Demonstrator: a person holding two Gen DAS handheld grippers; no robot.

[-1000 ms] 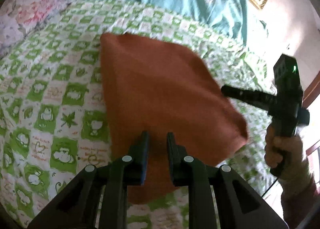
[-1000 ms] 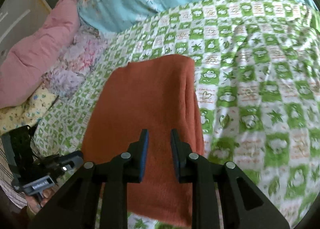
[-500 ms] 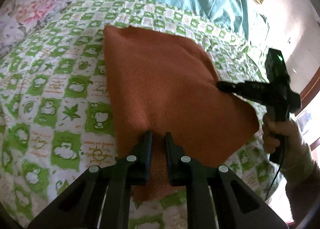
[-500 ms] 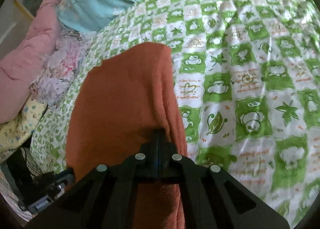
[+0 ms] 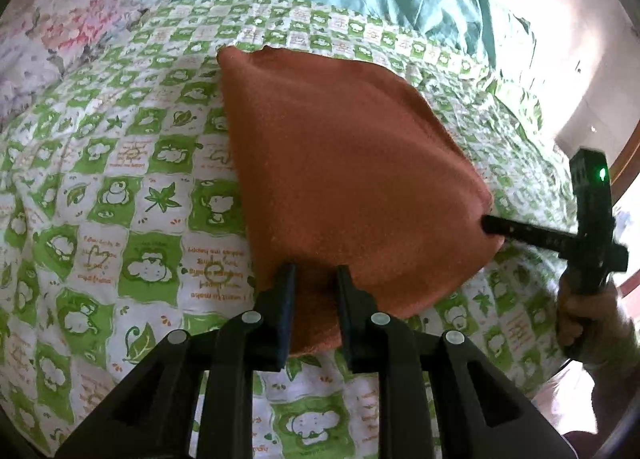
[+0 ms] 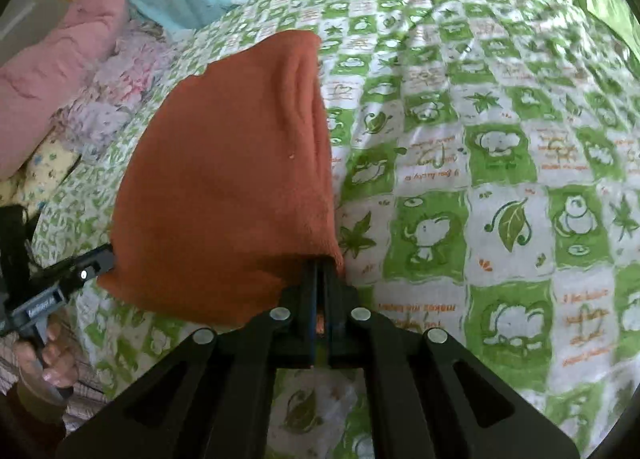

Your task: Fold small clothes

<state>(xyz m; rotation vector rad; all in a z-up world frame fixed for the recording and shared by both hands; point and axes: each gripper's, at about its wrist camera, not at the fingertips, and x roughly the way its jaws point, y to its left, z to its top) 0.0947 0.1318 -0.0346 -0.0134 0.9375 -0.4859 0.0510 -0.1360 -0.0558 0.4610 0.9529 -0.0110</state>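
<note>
**A:** Start at the left. What's the left gripper [image 5: 314, 273] doing?

**B:** Its jaws are apart, straddling the near edge of the cloth [image 5: 344, 179]. The fabric lies between the fingers, but they haven't pinched it. In the right wrist view you see that same gripper at the cloth's left corner, touching or just beside it.

**A:** And the cloth itself?

**B:** An orange piece, lying on the green-checked quilt [image 5: 120, 195], already doubled by the look of the thick rolled edge along its right side. Its far end rests on the quilt, while the near end looks raised, though I can't be sure how far.

**A:** Then the right gripper [image 6: 320, 271]?

**B:** Closed tight on the cloth's near right corner. You can see orange fabric squeezed between the fingers.

**A:** So which step is this?

**B:** I'd judge it's the grasp before a fold: one corner taken, the other not yet.

**A:** What does the next move call for?

**B:** The left jaws need to close on their edge. Then both corners should rise together and travel toward the far end, kept level so the layers don't slide apart. The cloth looks soft and thick, so it may sag in the middle.
</note>
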